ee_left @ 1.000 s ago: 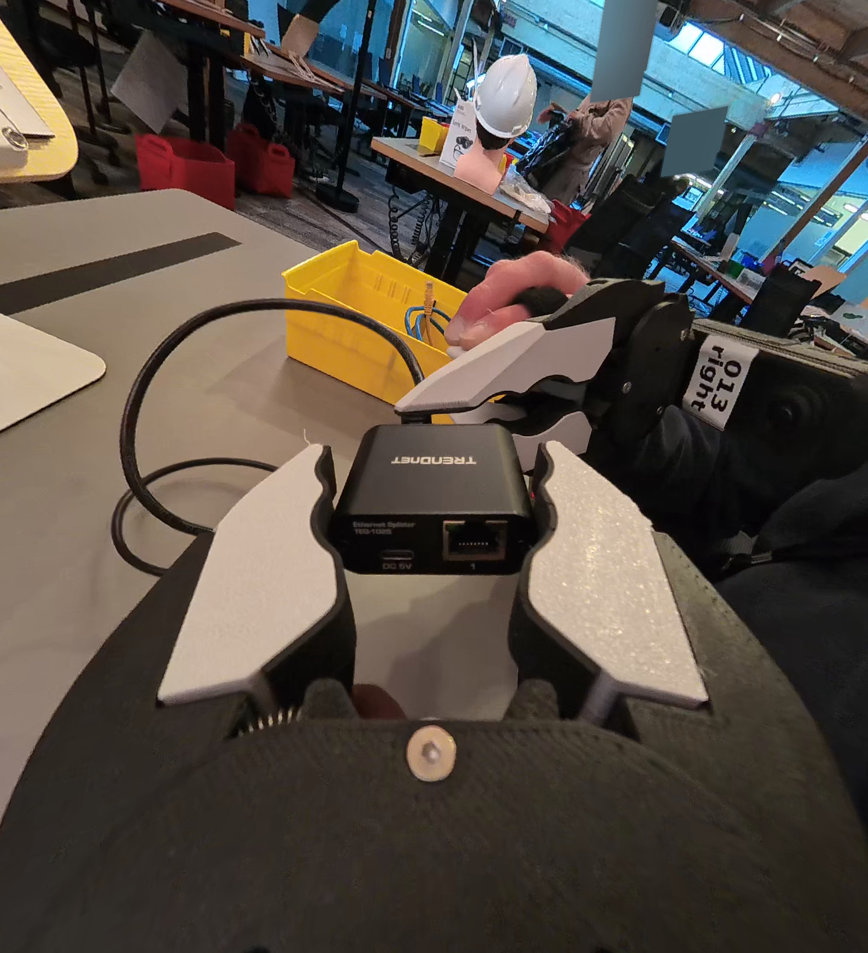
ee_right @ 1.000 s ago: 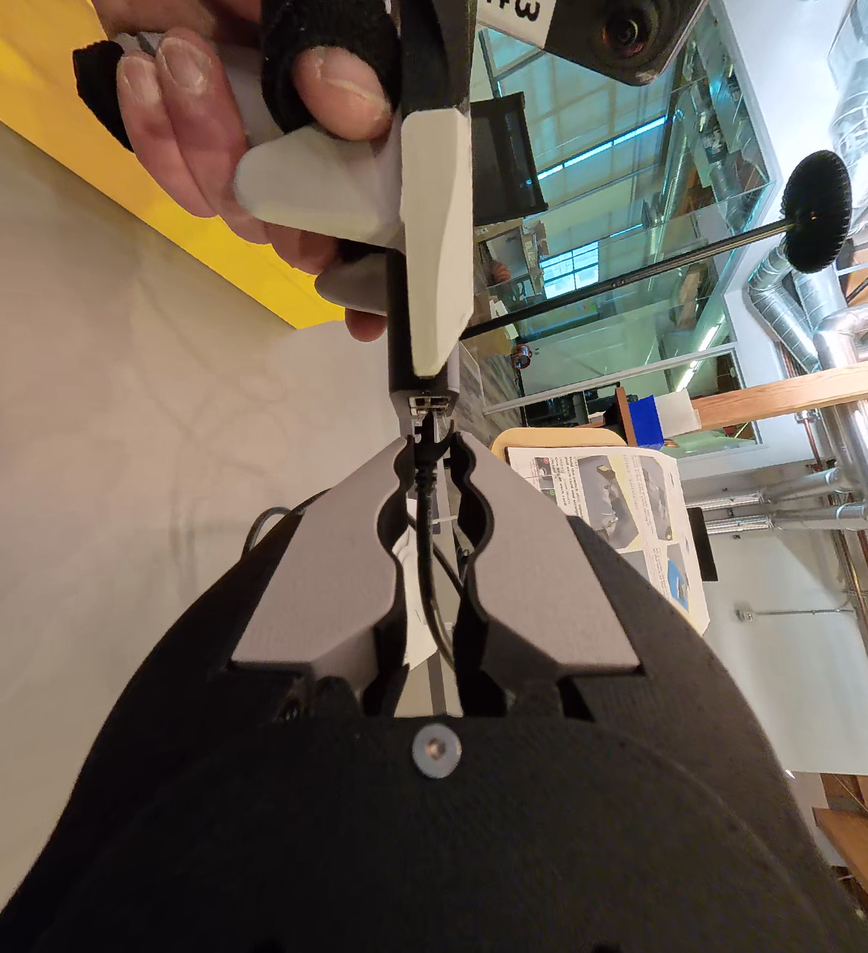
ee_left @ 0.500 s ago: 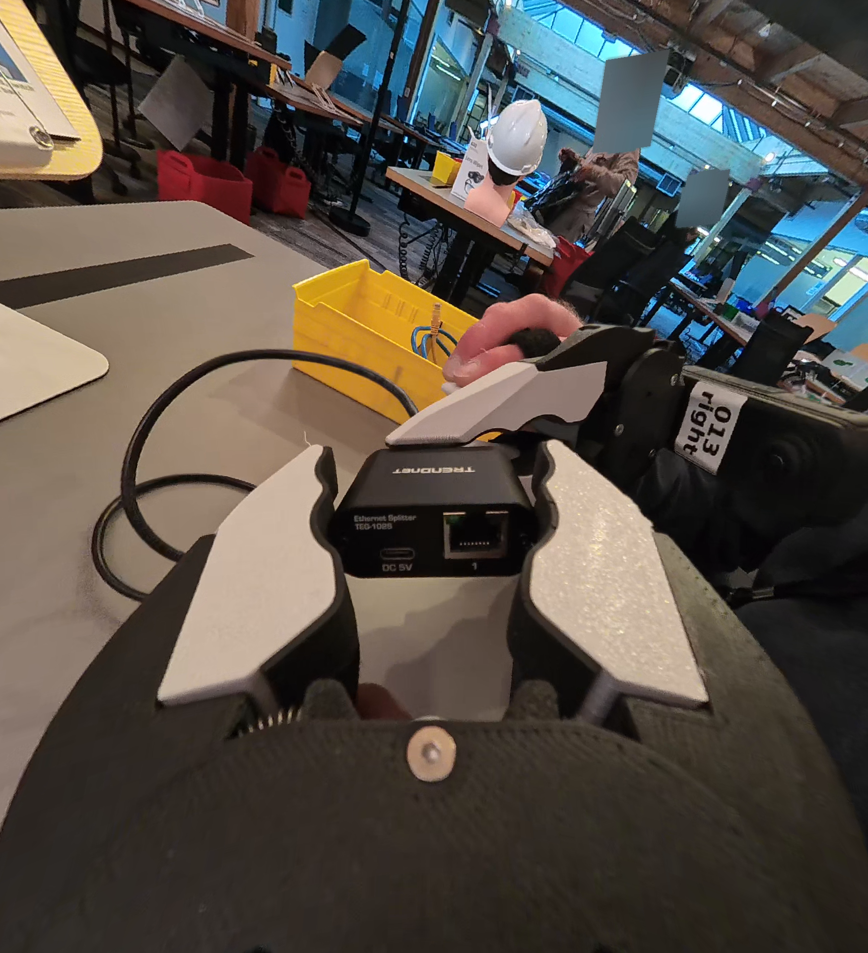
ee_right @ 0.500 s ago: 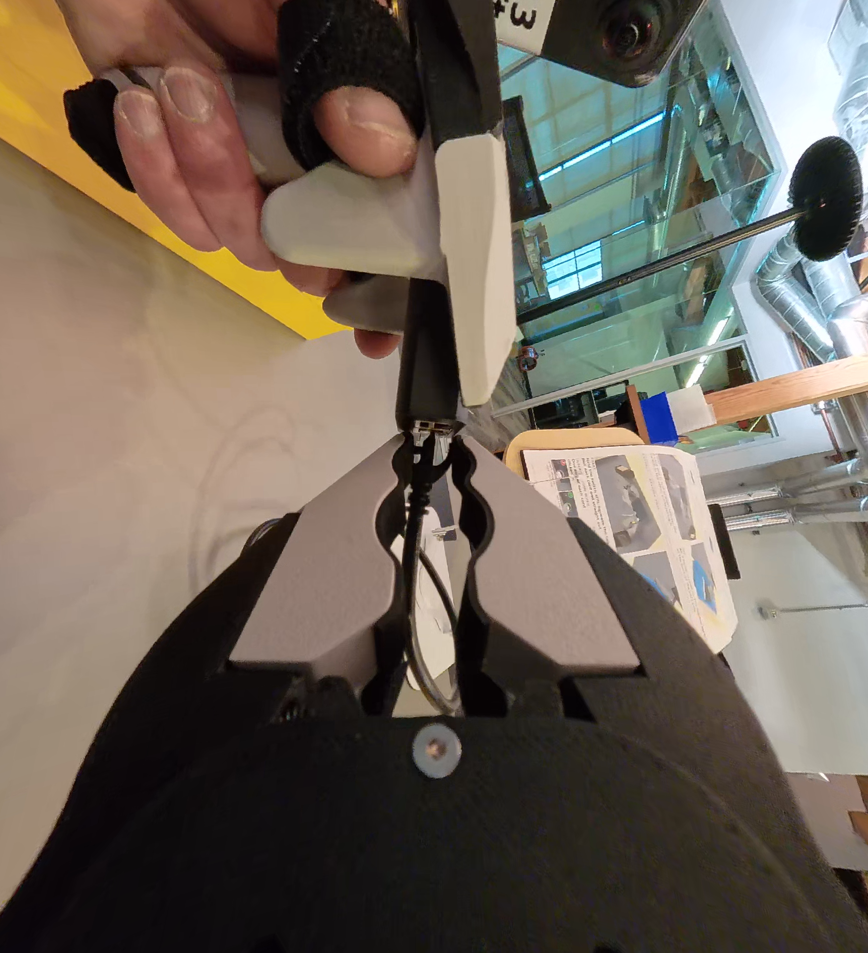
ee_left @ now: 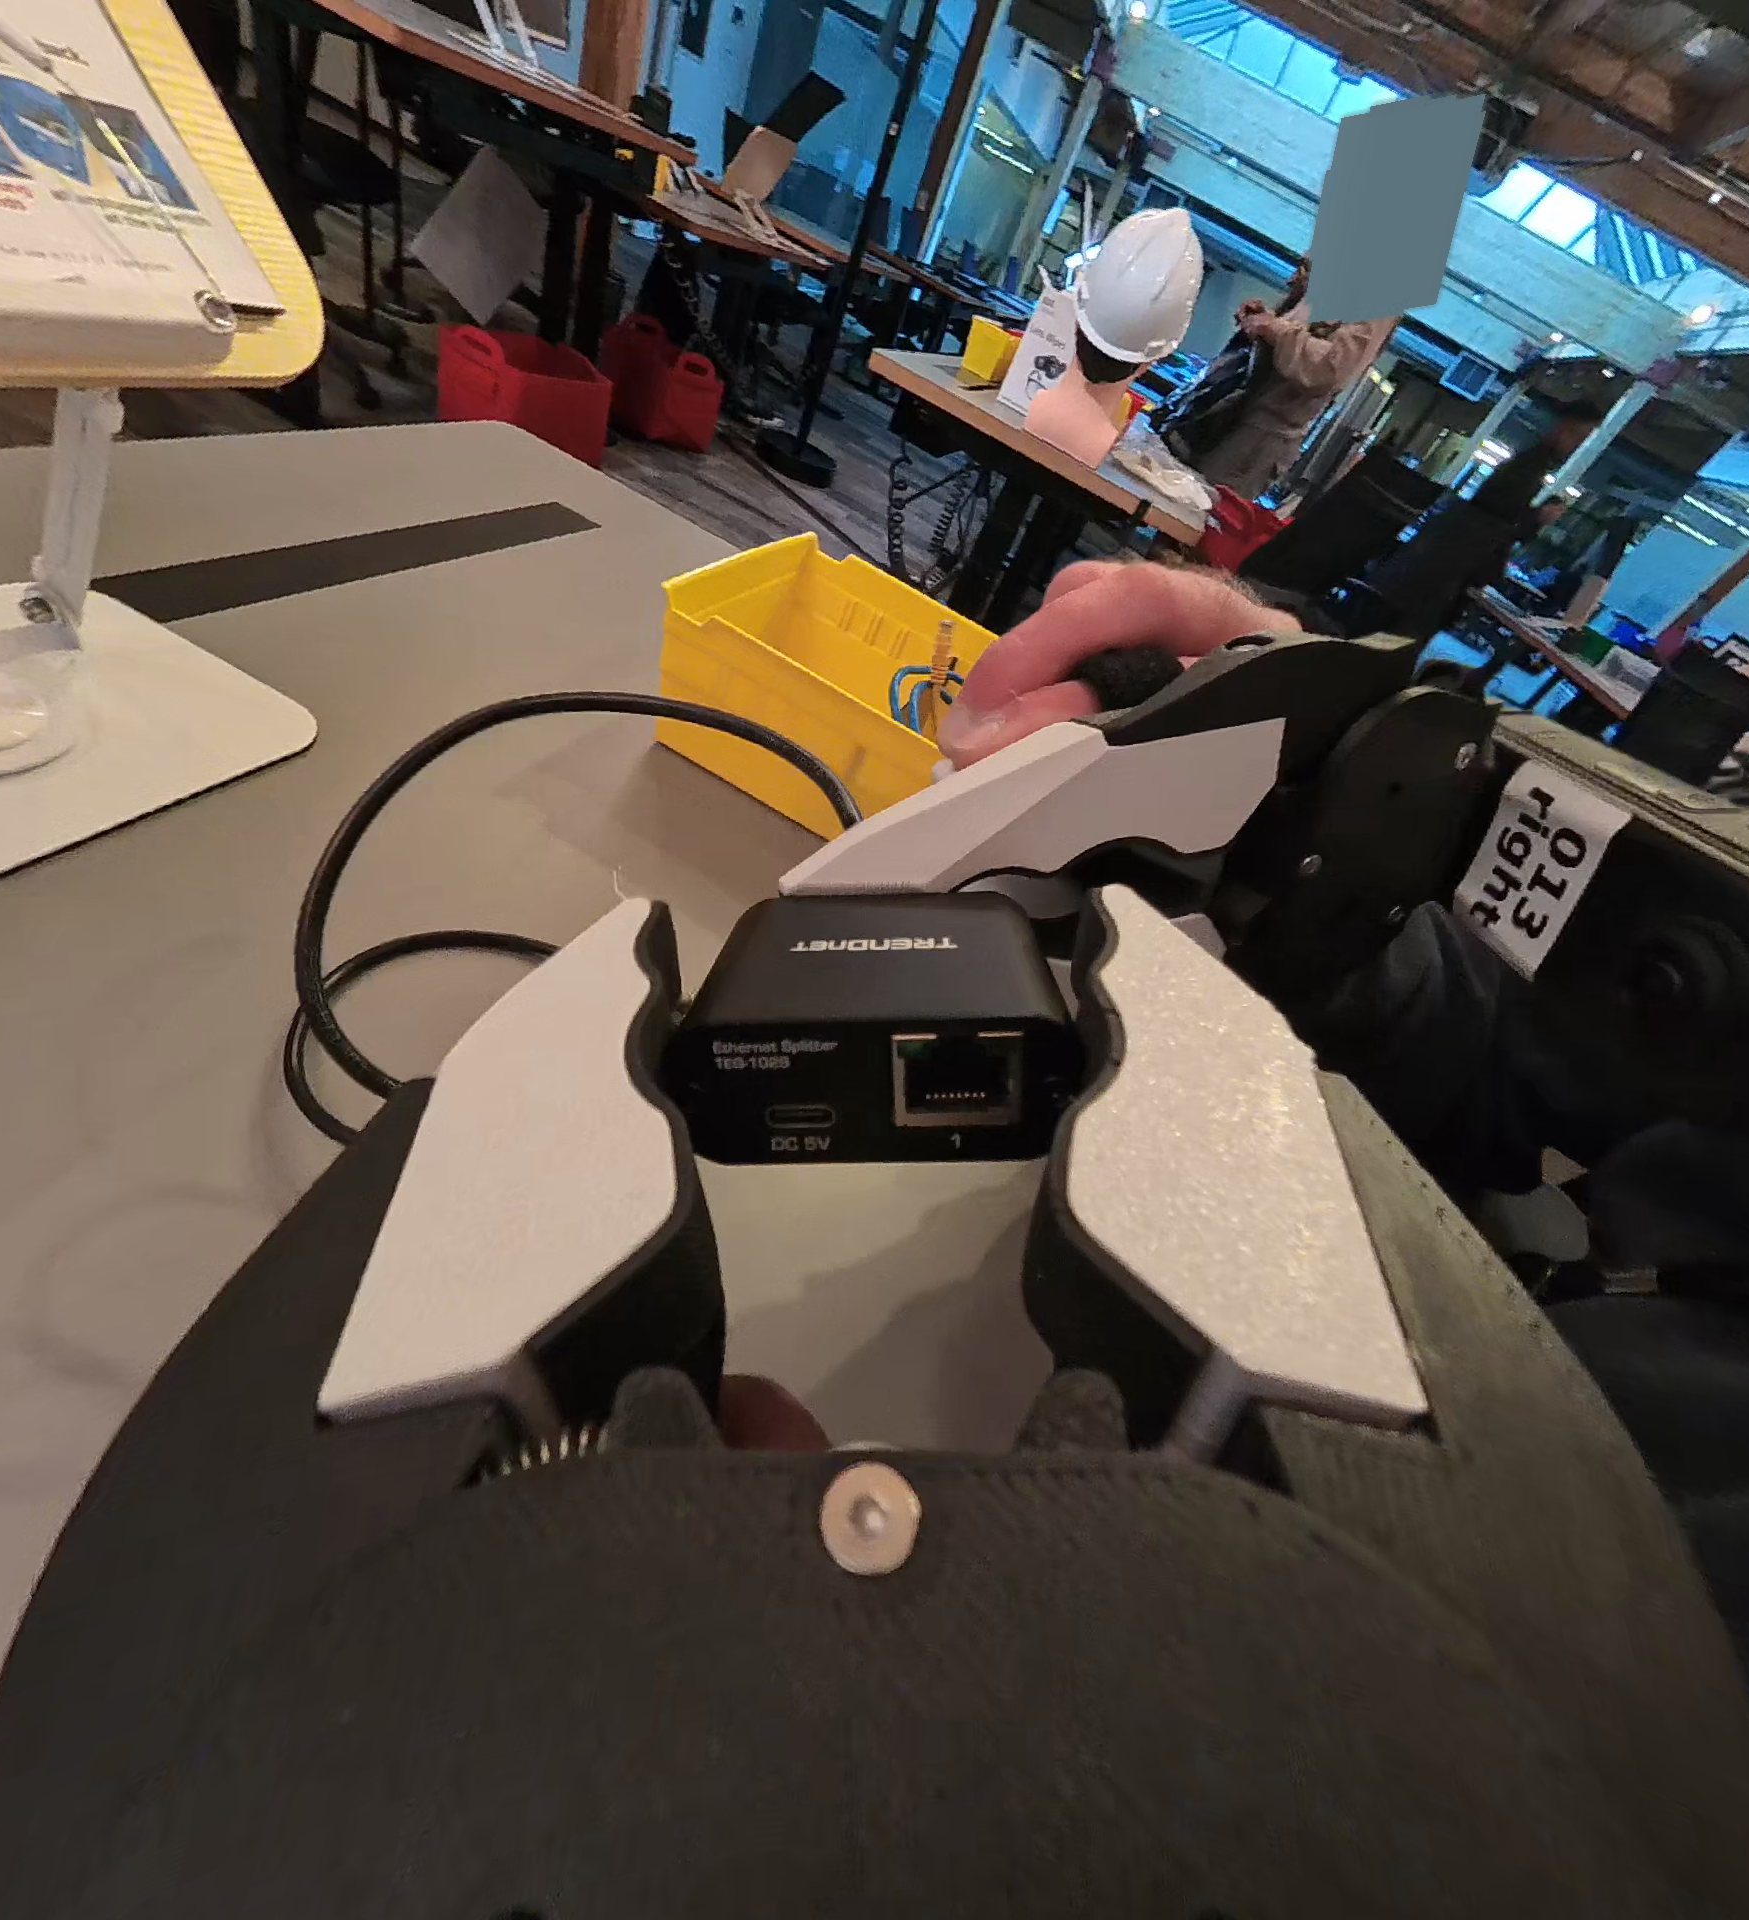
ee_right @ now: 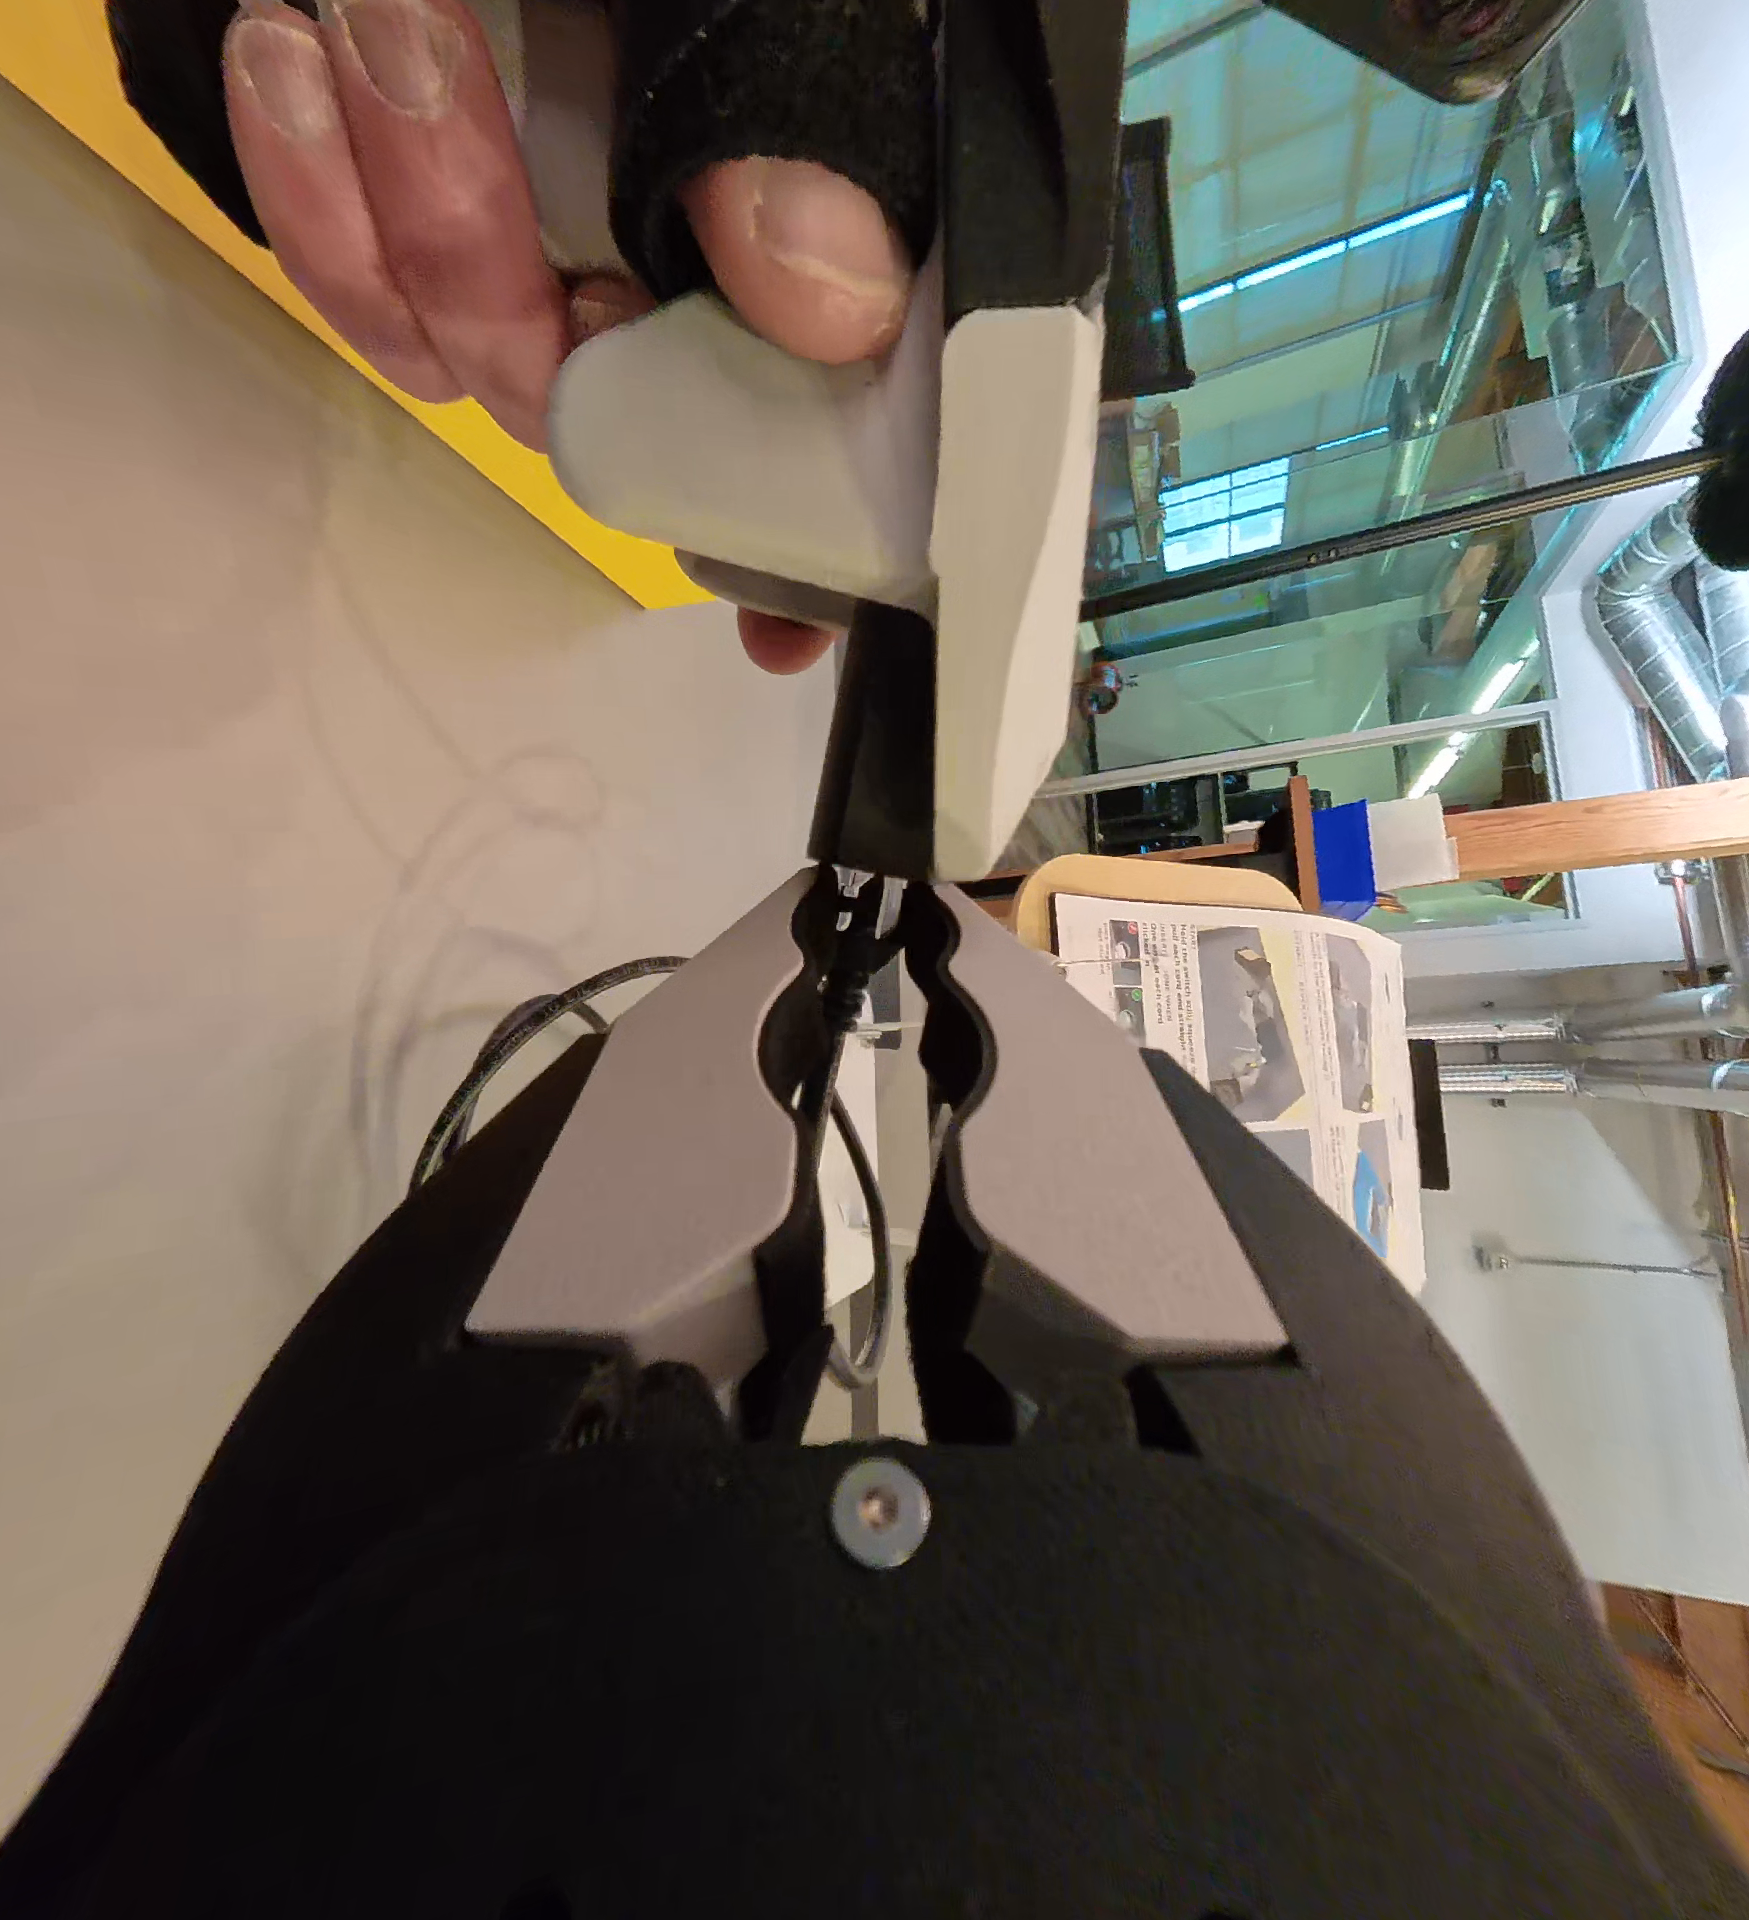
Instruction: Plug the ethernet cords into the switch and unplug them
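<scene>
My left gripper (ee_left: 875, 914) is shut on the small black switch (ee_left: 875, 997) and holds it by its sides just above the grey table (ee_left: 174, 1143). An empty port faces the camera. My right gripper (ee_right: 875, 894) is shut on the clear plug (ee_right: 854, 904) of the black ethernet cord (ee_right: 839, 997). The plug's tip meets the switch's (ee_right: 875, 748) far end; how deep it sits is hidden. In the left wrist view the right gripper (ee_left: 849, 891) reaches in from the right behind the switch. The cord (ee_left: 537, 704) loops over the table to the left.
A yellow bin (ee_left: 776, 675) with a blue cable (ee_left: 917, 691) stands behind the switch, close to the hand on the right gripper. A white sign stand (ee_left: 122, 748) holding a printed sheet (ee_right: 1265, 1039) is at the left. Other tables and a person are far behind.
The left gripper and the switch have shifted slightly, so the bin and stand sit differently in view. The right gripper stays shut on the plug, pressed nearer the switch's far end.
</scene>
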Action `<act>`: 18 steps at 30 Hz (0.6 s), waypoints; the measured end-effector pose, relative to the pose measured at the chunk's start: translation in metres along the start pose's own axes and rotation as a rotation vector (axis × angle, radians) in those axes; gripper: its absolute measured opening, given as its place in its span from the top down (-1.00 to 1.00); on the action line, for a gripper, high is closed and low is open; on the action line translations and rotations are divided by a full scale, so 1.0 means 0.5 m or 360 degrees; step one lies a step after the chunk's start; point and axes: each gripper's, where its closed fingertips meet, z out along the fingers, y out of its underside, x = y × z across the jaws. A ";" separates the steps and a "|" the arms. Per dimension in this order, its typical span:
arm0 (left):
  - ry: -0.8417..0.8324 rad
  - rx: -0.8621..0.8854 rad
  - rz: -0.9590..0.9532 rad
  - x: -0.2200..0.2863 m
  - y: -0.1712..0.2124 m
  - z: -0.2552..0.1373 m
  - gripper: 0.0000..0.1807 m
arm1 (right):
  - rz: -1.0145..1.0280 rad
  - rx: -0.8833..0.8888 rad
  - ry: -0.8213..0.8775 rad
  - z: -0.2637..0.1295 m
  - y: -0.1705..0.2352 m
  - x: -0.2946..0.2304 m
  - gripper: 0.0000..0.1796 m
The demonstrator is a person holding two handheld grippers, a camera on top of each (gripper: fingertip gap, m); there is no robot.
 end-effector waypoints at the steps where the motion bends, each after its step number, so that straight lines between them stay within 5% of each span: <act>1: -0.0015 0.0010 -0.0007 -0.001 0.001 -0.005 0.20 | 0.0008 0.0007 -0.0024 0.002 -0.003 -0.002 0.88; 14: -0.0053 0.0171 -0.0076 -0.004 0.004 -0.097 0.20 | -0.0082 0.0256 -0.0215 0.040 -0.088 -0.005 0.88; 18: 0.0132 0.0285 -0.0001 0.033 -0.002 -0.128 0.20 | -0.0234 0.0291 -0.0236 0.018 -0.126 0.005 0.88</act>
